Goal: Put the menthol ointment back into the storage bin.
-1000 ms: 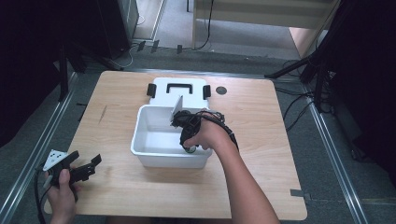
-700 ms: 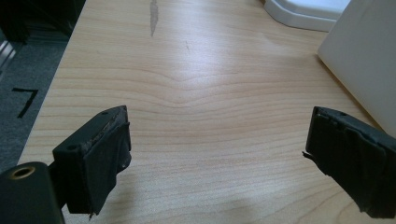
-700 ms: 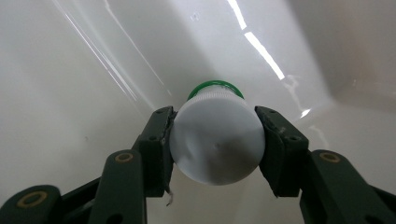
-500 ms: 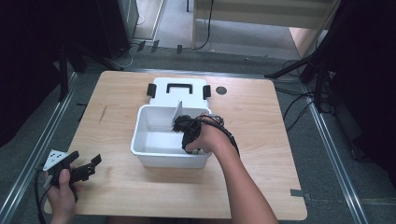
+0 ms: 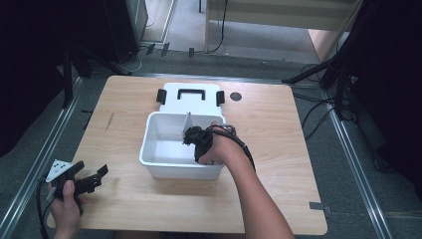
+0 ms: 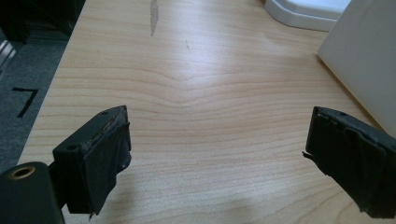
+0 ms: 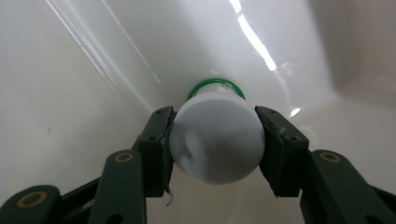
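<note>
White bottle [image 7: 215, 137] in white bin [image 5: 159, 149]

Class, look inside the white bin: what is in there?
Inside the white bin, an upright divider and the right claw shut on a white bottle with a green ring. The hand covers the floor below it.

The one readable mark is a black "7" [image 6: 25, 100] on the grey floor [image 6: 18, 70] beside the table's edge, seen in the left gripper view. The white bin, its lid and the white-capped bottle carry no text that can be read.
</note>
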{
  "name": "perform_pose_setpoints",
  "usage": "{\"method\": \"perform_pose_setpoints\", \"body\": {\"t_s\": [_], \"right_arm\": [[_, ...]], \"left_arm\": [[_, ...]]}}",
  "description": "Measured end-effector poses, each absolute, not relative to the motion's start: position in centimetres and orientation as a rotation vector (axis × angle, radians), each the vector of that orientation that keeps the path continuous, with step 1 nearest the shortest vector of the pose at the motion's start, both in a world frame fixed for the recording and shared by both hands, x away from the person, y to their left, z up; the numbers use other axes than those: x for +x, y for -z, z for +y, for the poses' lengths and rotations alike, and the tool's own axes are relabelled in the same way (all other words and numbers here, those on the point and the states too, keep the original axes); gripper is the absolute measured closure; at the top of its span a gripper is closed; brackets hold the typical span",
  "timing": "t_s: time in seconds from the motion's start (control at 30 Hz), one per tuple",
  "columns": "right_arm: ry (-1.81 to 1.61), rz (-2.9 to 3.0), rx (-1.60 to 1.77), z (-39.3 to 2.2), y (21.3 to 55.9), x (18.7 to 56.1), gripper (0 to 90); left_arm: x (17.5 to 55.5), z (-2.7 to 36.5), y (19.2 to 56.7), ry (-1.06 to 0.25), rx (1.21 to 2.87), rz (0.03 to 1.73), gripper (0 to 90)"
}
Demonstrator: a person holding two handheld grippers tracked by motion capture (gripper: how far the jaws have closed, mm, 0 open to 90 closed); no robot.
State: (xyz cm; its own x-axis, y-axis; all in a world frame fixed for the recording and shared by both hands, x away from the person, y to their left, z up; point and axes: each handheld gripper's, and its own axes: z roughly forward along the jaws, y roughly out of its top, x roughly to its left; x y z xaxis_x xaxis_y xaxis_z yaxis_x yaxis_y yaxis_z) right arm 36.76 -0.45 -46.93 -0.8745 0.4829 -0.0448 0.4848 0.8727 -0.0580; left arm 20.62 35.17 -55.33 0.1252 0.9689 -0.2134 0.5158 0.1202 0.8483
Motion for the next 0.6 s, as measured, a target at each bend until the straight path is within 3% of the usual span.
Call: {"method": "perform_pose_setpoints", "body": {"t_s": [0.6], "right_arm": [[0.103, 3.01, 0.779, -0.46, 46.95, 36.74, 50.9]], "left_arm": [[20.63, 35.19, 55.33, -0.645, 1.518, 1.515, 7.4]]}}
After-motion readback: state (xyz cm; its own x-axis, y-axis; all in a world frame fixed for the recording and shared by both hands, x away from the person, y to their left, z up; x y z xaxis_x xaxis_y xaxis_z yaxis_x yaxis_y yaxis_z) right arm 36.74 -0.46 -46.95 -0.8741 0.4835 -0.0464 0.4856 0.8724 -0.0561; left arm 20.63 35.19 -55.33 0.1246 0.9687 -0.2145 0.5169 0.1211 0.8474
